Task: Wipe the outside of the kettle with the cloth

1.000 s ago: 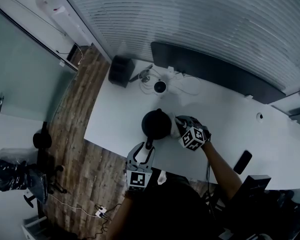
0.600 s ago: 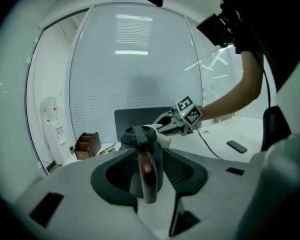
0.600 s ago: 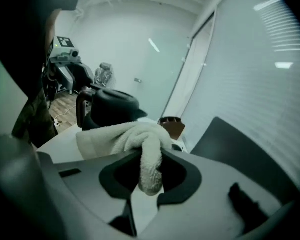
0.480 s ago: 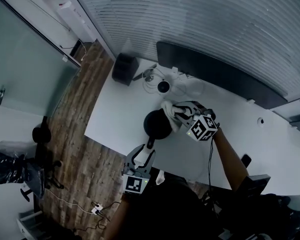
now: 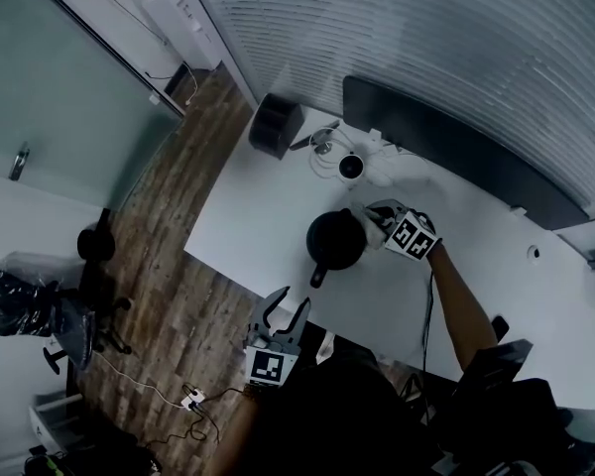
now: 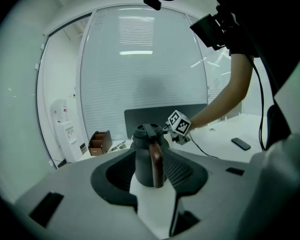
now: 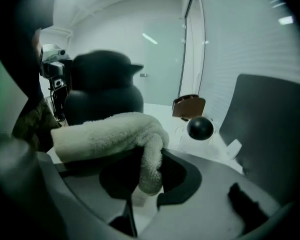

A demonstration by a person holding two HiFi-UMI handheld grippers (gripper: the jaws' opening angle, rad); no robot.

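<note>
The dark kettle (image 5: 335,238) stands on the white table (image 5: 243,216), its handle (image 5: 319,274) pointing at the near edge. My right gripper (image 5: 375,222) is against the kettle's right side, shut on a cream cloth (image 7: 112,133) that drapes over one jaw, with the kettle (image 7: 102,86) looming just behind it. My left gripper (image 5: 290,307) hovers open at the table's near edge, a little short of the handle. In the left gripper view the kettle (image 6: 146,154) and its brown handle (image 6: 156,165) show between the spread jaws, untouched.
A dark box (image 5: 276,125) sits on the table's far left corner. A white round device with cables (image 5: 352,167) lies behind the kettle, before a dark panel (image 5: 446,152). A phone (image 6: 240,143) lies to the right. Left of the table is wooden floor with a chair (image 5: 91,256).
My right gripper carried the cloth from the kettle's right side round its far side and back. My left gripper drew back a little from the handle.
</note>
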